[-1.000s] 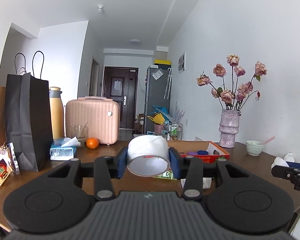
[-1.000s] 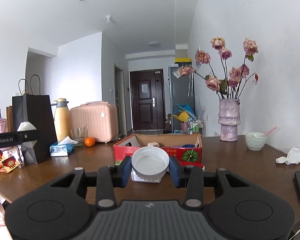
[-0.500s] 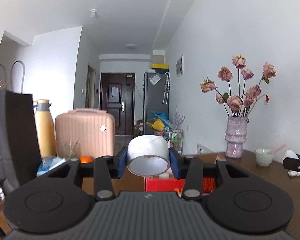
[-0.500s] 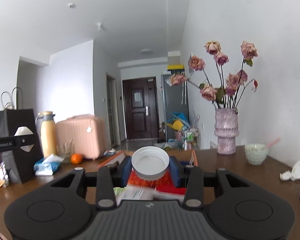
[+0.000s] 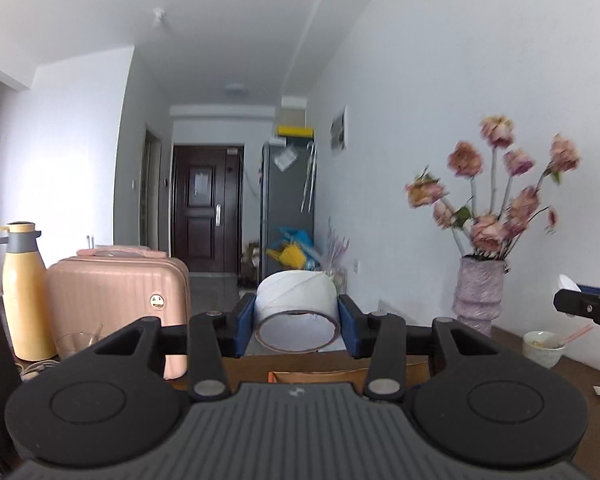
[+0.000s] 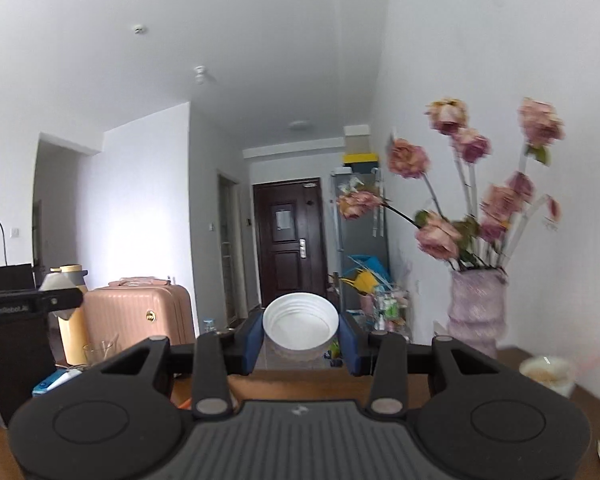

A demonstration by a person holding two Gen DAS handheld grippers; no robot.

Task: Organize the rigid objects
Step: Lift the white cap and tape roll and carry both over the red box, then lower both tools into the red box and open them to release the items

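Note:
My left gripper [image 5: 296,320] is shut on a white roll of tape [image 5: 296,300], its blue pads pressing both sides. The roll's open core faces the camera. My right gripper [image 6: 300,334] is shut on a white plastic lid [image 6: 300,326], whose ribbed inside faces me. Both are held high over the brown table [image 5: 512,344]. Only a strip of the cardboard box [image 5: 308,376] shows under the left gripper. The right gripper's tip [image 5: 588,308] pokes in at the right edge of the left wrist view. The left gripper's tip [image 6: 28,306] shows at the left of the right wrist view.
A pink suitcase [image 5: 116,296], a yellow flask [image 5: 20,288] and a glass [image 5: 76,344] stand at the left. A vase of dried roses [image 6: 476,312] and a small bowl [image 6: 548,372] stand by the right wall. A black paper bag [image 6: 12,332] is at the far left.
Both grippers have risen and moved forward over the table with their loads still held. The red box has slid down out of sight; suitcase and vase look nearer.

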